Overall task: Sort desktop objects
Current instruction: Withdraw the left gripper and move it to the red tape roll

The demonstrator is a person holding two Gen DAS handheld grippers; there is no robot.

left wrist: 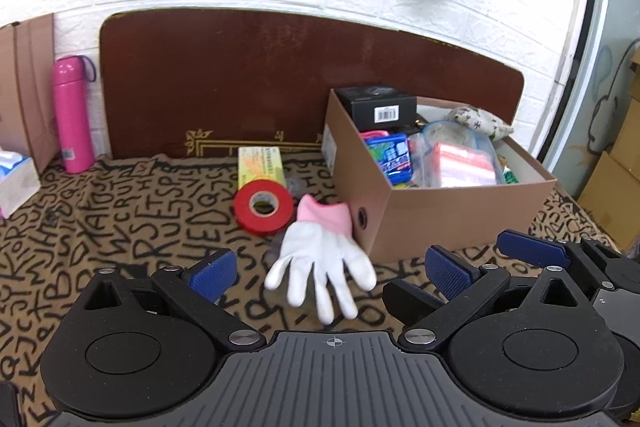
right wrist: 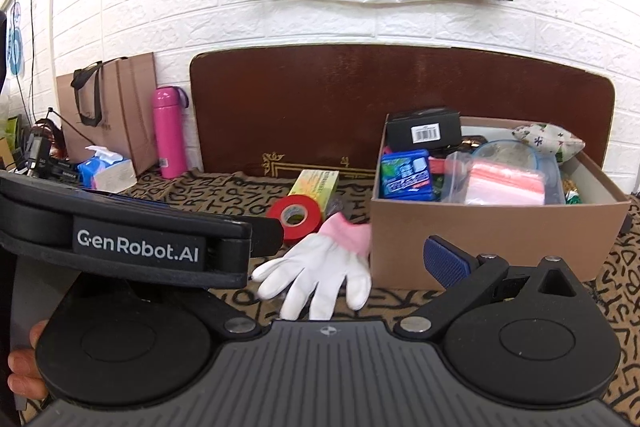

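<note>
Left tongs (left wrist: 332,269) — ribbed blue pads spread apart, empty. Right tongs (right wrist: 340,259) likewise apart. A limp white knit glove (left wrist: 320,263) with pink cuff lies on the letter-patterned counter (left wrist: 120,227), touching the cardboard box (left wrist: 440,211); a glossy red tape roll (left wrist: 263,207) sits just left.

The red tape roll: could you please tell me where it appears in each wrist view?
Left wrist: red tape roll left of centre, behind the white glove.
Right wrist: tape near centre, beyond the left gripper's body.
Shared landmark: the cardboard box to its right.
</note>
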